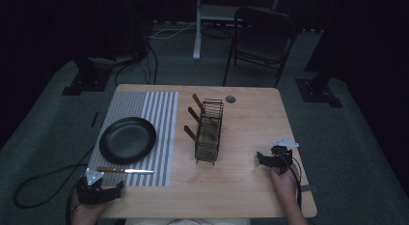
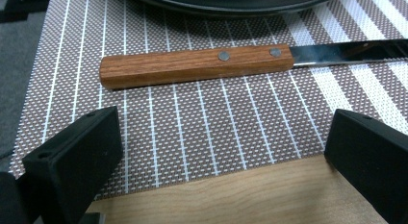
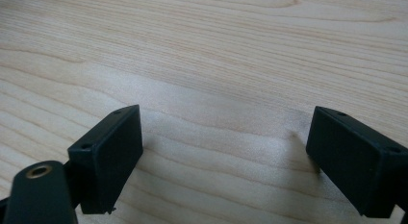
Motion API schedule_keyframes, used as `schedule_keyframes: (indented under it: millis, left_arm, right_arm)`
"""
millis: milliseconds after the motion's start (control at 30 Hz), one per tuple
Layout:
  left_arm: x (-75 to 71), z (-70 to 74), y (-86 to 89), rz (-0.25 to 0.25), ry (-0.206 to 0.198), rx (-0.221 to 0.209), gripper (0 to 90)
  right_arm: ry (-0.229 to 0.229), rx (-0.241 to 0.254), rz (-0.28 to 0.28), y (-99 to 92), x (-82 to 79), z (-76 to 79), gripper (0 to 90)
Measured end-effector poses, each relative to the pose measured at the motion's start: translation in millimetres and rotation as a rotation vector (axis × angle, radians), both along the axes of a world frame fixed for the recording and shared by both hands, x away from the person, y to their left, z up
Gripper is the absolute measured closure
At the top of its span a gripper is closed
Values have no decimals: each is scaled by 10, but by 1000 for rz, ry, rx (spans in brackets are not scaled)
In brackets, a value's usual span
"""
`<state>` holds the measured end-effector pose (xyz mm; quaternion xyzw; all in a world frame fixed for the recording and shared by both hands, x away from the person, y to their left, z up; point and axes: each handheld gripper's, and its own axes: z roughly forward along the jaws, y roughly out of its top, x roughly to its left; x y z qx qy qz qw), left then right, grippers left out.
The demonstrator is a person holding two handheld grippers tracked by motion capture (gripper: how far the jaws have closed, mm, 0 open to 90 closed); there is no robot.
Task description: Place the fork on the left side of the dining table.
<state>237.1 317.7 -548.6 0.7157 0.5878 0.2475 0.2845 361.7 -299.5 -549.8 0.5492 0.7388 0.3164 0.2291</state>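
**Knife lying ahead of spread fingers, nothing gripped**

Resting on the desk: a striped placemat, a black plate on it, a wire rack holding wooden-handled utensils, and the knife lying flat on the mat just in front of the plate.

Hovering at the near left corner with fingers released and wide apart, gripping nothing: the left gripper. Sitting over bare wood well right of the rack, likewise spread and holding nothing: the right gripper.

Possibly going wrong:
- dragging the mat, and the plate with it, by scraping a low handle;
- spinning the knife handle by closing off-centre;
- nudging the plate rim while reaching forward.

Hard to make out:
- plate cropped at the top of the left gripper view;
- blade running out of that view;
- rack contents blurring in dim light, kind and number unclear.
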Motion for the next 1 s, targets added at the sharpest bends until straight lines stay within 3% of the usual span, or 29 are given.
schedule_keyframes:
  millis: [167,567,667,1000]
  left_arm:
    - [24,32,-36,38,41,5,0]
    - [23,38,-37,36,48,4,0]
    - [26,64,-58,51,77,12,0]
    - [4,132,-83,11,108,18,15]
  right_arm:
    - [0,0,0,0,0,0,122]
    - [0,1,0,1,0,0,121]
    - [0,0,0,0,0,0,122]
    - [0,1,-1,1,0,0,121]
